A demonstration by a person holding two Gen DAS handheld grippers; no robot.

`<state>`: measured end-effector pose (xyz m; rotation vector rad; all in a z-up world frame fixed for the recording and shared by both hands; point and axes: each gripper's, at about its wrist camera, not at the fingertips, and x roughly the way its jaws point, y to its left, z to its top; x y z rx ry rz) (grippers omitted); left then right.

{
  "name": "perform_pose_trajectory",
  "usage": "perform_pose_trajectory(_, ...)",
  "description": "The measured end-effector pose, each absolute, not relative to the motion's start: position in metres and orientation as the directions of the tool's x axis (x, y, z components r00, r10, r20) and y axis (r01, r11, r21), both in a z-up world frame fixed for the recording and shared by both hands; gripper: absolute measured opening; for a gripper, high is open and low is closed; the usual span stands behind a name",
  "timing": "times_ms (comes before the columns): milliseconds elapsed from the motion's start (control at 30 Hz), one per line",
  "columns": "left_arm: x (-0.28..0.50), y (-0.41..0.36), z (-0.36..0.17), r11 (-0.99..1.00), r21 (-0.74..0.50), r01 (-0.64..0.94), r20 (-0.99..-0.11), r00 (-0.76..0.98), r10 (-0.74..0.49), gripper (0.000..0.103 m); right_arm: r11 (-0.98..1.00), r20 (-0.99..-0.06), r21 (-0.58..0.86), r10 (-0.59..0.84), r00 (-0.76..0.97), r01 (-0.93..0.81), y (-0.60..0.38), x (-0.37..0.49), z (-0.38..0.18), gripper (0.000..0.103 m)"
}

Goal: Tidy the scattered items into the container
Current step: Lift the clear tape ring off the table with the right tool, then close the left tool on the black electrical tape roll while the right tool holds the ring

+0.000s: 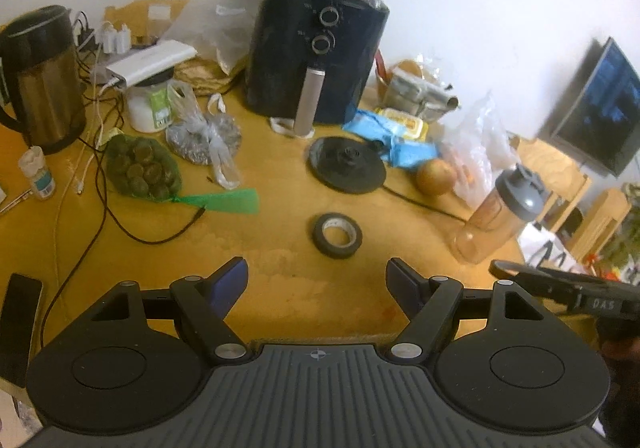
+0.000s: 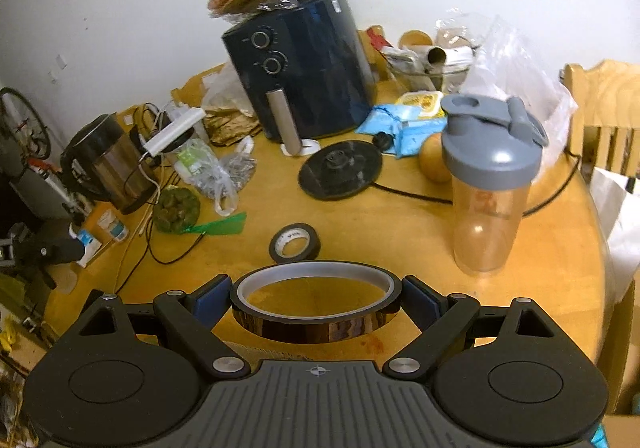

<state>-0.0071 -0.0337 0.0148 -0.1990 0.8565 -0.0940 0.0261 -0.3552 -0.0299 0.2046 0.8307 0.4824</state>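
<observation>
My right gripper (image 2: 316, 298) is shut on a wide amber tape roll (image 2: 316, 322), one pad pressing each side of it, held above the wooden table (image 2: 400, 232). A black tape roll (image 2: 295, 243) lies flat on the table just beyond it, also visible as the black tape roll (image 1: 337, 235) in the left wrist view. My left gripper (image 1: 316, 280) stands open with nothing between its fingers, a short way in front of that black roll. The other gripper's finger (image 1: 560, 284) pokes in at the right edge of the left wrist view.
A clear shaker bottle (image 2: 490, 184) with a grey lid stands at the right. Behind are a black disc base (image 2: 340, 174) with its cord, an air fryer (image 2: 304, 80), a kettle (image 1: 44, 76), a green net bag (image 1: 142, 168), an onion (image 1: 436, 176), a phone (image 1: 18, 328) and loose cables.
</observation>
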Motion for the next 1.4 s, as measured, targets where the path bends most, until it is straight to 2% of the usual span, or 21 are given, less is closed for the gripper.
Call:
perform_pose_trajectory(600, 0.033, -0.023, -0.025, 0.964, -0.248, 0.1, -0.778, 0.572, -0.26, 0.076, 0.922, -0.727, 0.331, 0.386, 0.568, -0.202, -0.345, 0.03, -0.05, 0.091)
perform_pose_trajectory(1400, 0.1, -0.066, -0.074, 0.97, -0.155, 0.186, -0.854, 0.469, -0.227, 0.076, 0.916, -0.749, 0.364, 0.397, 0.53, -0.171, -0.366, 0.04, -0.065, 0.091)
